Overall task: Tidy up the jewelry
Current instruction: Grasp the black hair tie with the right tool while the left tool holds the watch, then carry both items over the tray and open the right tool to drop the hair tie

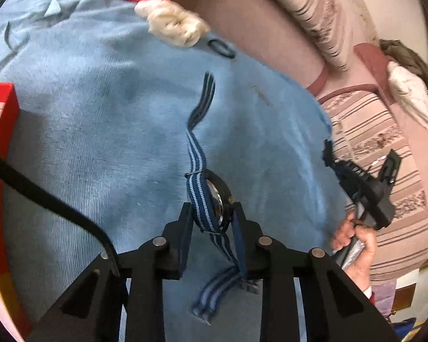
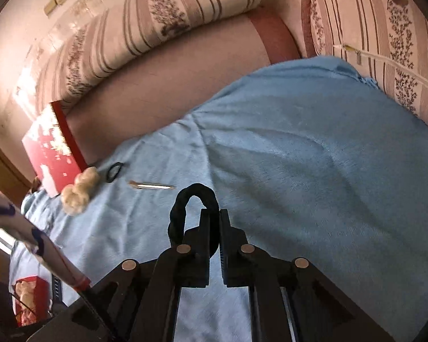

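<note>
Blue blanket [image 1: 105, 131] covers the sofa seat under both your tools, with striped floral cushions [image 2: 162, 20] behind it from 10 to 2 o'clock in the right wrist view. At 9 o'clock there, a red box lid [image 2: 52, 148] leans against the sofa edge, and a cream scrunchie [image 2: 77, 191] lies just beside its lower corner. Your left claw [image 1: 212, 211] is partly closed around a watch [image 1: 221, 199], whose blue-and-white striped strap [image 1: 197, 156] trails toward 12 o'clock over the blanket. Your right claw [image 2: 214, 216] is almost fully closed, pinching a black scrunchie [image 2: 185, 211] that loops up to its 11 o'clock. Near the cream scrunchie rest a thin black hair tie [image 2: 114, 171] and a small metallic clip [image 2: 152, 185].
</note>
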Available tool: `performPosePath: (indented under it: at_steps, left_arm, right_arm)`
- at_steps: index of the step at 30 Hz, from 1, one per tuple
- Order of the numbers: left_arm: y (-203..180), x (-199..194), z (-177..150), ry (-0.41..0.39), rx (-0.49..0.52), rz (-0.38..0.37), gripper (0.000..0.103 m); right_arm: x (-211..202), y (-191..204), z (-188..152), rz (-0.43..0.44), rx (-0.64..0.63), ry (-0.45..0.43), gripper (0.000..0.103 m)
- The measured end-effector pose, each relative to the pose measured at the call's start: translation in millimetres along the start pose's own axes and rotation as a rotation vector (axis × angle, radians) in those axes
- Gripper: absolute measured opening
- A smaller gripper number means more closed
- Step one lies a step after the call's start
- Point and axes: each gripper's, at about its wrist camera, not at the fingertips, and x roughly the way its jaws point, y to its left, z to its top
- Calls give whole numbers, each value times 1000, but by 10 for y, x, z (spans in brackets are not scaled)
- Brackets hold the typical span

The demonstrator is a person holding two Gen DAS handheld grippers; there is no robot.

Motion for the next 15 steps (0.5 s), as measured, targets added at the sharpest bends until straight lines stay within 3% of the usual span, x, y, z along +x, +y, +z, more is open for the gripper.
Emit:
performPosePath:
  at_steps: [8,15]
  left_arm:
    - [-86,-937,-231,-130,22,-91,26]
    - [394,-1925,-529,-257,-38,-164,26]
  right_arm:
    - [-434,462,-261,86,-70,-8,6]
    - [-743,1029,-709,192,-161,15,6]
